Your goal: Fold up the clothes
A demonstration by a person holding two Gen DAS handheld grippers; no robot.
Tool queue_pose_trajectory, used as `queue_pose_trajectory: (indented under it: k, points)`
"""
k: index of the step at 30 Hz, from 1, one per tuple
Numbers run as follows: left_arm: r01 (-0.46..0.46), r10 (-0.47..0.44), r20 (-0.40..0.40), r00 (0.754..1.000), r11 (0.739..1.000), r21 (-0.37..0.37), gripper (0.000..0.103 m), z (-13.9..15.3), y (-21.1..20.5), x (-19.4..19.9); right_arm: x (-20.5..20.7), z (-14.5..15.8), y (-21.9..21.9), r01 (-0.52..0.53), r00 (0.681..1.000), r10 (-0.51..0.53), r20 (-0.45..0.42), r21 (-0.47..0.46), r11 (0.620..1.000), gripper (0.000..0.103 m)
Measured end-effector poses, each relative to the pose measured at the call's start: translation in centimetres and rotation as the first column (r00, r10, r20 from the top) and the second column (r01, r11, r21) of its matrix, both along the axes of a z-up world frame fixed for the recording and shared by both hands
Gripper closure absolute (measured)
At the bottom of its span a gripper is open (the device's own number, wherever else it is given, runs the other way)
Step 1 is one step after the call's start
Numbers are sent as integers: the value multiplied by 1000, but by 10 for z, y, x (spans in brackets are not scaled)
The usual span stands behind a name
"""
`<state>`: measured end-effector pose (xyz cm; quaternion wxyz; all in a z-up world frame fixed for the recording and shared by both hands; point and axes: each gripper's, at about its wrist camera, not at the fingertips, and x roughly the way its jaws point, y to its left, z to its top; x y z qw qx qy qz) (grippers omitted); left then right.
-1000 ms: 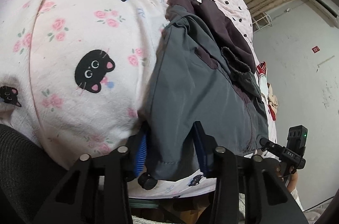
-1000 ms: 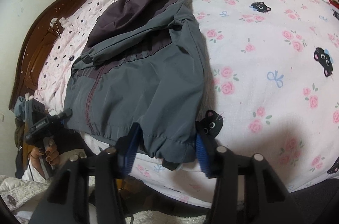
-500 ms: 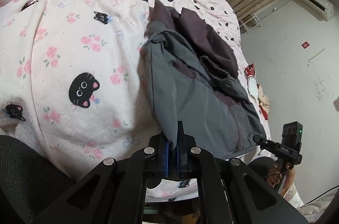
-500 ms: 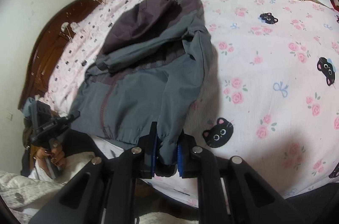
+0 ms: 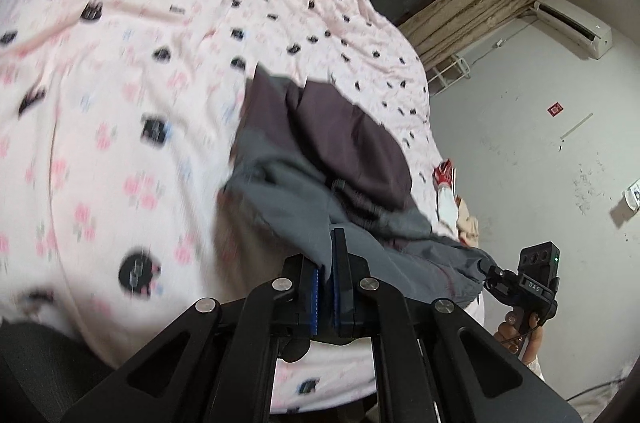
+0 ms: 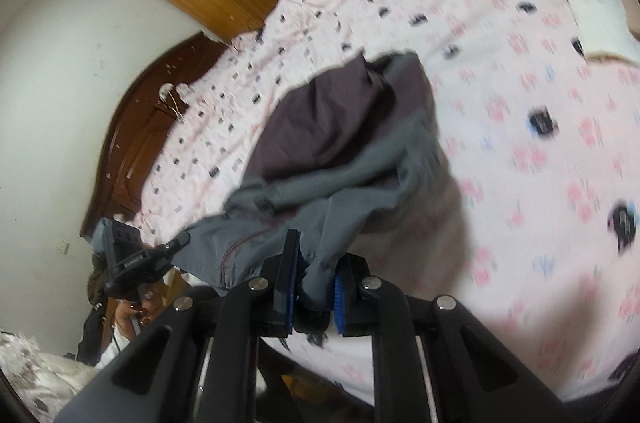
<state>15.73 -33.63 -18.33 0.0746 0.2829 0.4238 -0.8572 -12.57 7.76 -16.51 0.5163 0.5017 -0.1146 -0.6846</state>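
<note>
Both grippers, left gripper [image 5: 331, 265] and right gripper [image 6: 314, 273], are clamping the jacket [image 5: 304, 195] hem, lifting it; next, carrying it toward the hood, evenly.

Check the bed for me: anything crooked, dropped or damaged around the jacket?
Nothing looks damaged or dropped. The grey jacket is bunched and rumpled, with its hem pinched in the left gripper and the right gripper; that fits a fold under way. Other clothes lie at the bed's far edge.
</note>
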Motion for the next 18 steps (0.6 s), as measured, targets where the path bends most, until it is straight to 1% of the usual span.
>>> queue_pose_trajectory:
  k: [4,7,15,18]
  points:
    - [-20,20,4,1000,999,-27,99,11,-20,-24,-21,19,-16,15,1000,-15,-1,-40,999,89]
    - [-36,37,17,999,999,-20,99,13,-39,-44,-36,29,-33,19,999,-20,-25,-33,999,89]
    - [-61,62,84,995,998,-20,99,6,-74,-97,-85,28,-77,45,999,-44,-20,16,999,89]
    - [-73,74,107,991,997,-15,99,0,-86,-113,-104,22,-95,52,999,-52,-9,40,998,89]
